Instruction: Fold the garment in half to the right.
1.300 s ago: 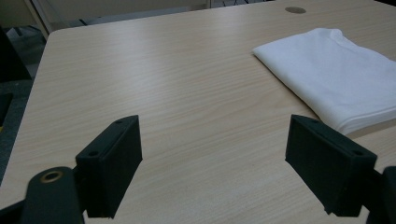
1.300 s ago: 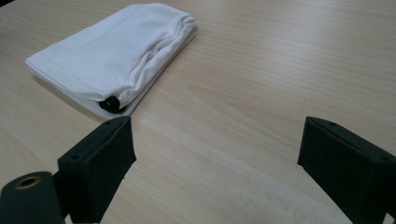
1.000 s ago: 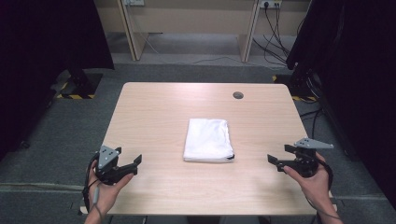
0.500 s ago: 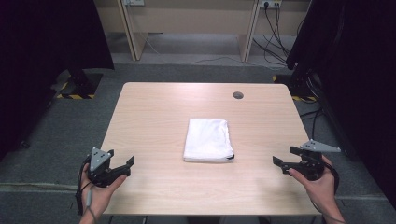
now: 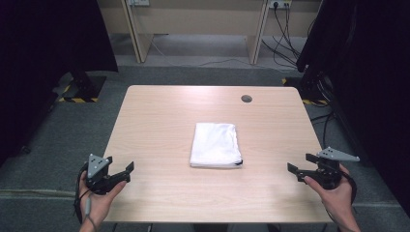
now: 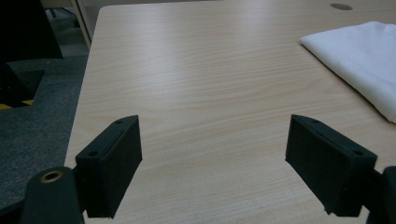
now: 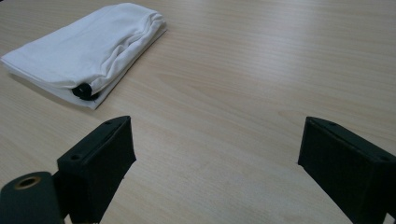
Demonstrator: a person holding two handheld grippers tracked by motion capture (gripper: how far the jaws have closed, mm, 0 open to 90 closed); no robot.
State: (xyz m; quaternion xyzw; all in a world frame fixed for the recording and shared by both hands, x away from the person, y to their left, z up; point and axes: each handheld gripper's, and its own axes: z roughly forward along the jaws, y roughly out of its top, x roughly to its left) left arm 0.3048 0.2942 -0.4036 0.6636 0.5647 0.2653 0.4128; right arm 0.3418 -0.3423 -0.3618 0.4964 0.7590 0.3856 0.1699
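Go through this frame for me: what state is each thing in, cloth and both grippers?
White cloth: folded flat, lying mid-table, untouched; small black bit at its near right corner.
Left gripper: open, holding nothing, over the table's near left edge, apart from the cloth.
Right gripper: open, holding nothing, near the table's right edge, apart from the cloth.

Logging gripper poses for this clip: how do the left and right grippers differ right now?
The left gripper sits at the table's near-left corner, the right gripper at its right edge. The left is farther from the folded cloth. Both are open and hold nothing.
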